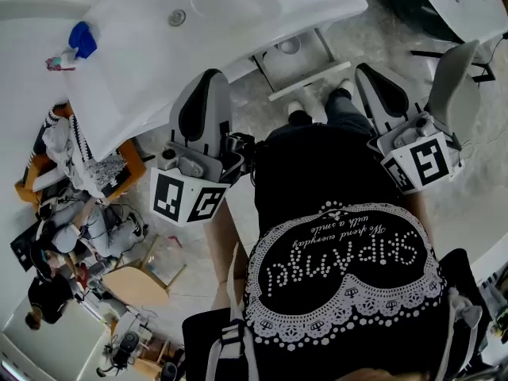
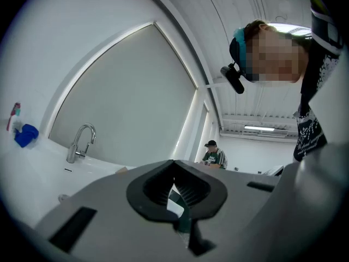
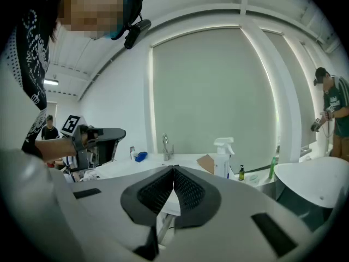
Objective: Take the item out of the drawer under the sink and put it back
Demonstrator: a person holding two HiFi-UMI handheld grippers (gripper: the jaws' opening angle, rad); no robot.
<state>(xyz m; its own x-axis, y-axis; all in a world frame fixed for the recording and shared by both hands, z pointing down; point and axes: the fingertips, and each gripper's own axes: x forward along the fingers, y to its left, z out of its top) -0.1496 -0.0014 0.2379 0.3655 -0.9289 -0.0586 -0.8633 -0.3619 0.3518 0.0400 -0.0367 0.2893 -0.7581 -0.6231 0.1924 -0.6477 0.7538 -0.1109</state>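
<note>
With the left gripper [image 1: 208, 82] and right gripper [image 1: 371, 76] both pressed shut on nothing near the sink [image 1: 238, 14], either might have struck its rim while reaching for the drawer below.

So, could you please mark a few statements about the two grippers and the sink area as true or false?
1. Both grippers have their jaws together with nothing between them. True: the left gripper and the right gripper are shut and empty.
2. The right gripper holds the spray bottle. False: the spray bottle stands on the counter, apart from the gripper.
3. In the left gripper view, a blue item lies to the left of the faucet. True: the blue item is left of the faucet.
4. The sink is black. False: the sink is white.
</note>
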